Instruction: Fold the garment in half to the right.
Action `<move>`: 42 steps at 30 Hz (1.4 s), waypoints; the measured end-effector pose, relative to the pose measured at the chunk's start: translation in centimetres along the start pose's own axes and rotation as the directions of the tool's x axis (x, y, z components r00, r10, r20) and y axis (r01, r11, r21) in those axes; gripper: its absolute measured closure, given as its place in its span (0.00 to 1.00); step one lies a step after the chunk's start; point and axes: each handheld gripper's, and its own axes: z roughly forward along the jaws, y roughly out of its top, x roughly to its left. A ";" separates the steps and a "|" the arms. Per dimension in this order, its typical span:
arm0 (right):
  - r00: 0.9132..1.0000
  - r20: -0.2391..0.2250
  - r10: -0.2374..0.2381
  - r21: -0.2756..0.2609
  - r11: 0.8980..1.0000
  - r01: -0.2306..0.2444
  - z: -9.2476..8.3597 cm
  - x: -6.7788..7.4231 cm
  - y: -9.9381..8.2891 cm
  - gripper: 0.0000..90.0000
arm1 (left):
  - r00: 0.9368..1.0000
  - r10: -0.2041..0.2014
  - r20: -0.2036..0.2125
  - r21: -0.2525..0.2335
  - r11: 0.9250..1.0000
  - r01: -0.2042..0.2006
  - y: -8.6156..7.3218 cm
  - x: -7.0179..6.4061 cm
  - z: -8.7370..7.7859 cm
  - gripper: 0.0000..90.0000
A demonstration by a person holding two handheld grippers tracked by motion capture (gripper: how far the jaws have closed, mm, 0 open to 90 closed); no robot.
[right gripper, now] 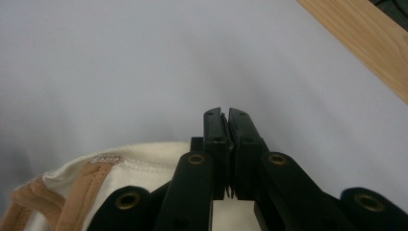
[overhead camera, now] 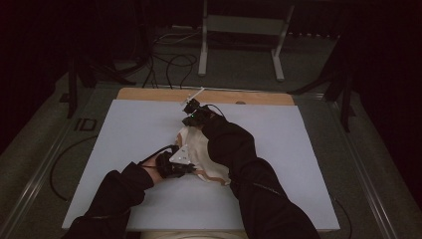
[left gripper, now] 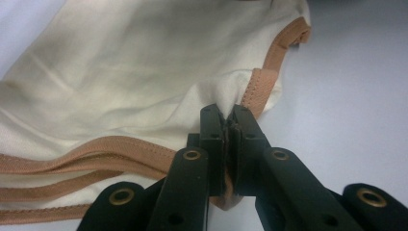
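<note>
A cream garment with tan elastic trim lies crumpled in the middle of the white mat. My left gripper is at its near left side, shut on the trimmed edge. In the left gripper view the cloth bunches out from between the closed jaws, and the tan trim runs past them. My right gripper is at the garment's far end with its jaws together. The cream hem runs up to these jaws and under them. No cloth shows past their tips.
The white mat covers most of the table. A wooden strip is bare along the far edge, also seen in the right gripper view. Cables and a metal stand are on the floor beyond.
</note>
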 end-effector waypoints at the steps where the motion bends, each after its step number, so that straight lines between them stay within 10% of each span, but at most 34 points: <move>1: 1.000 -0.001 0.010 0.000 1.000 -0.010 -0.2 -0.1 -0.1 0.97 | 1.000 0.006 0.003 0.003 1.000 -0.006 0.1 0.0 0.0 0.96; 42: 0.996 0.072 0.060 -0.047 0.997 -0.056 -5.6 -2.6 -4.1 0.97 | 0.992 0.098 0.077 0.021 0.995 -0.100 3.7 -0.6 1.6 0.96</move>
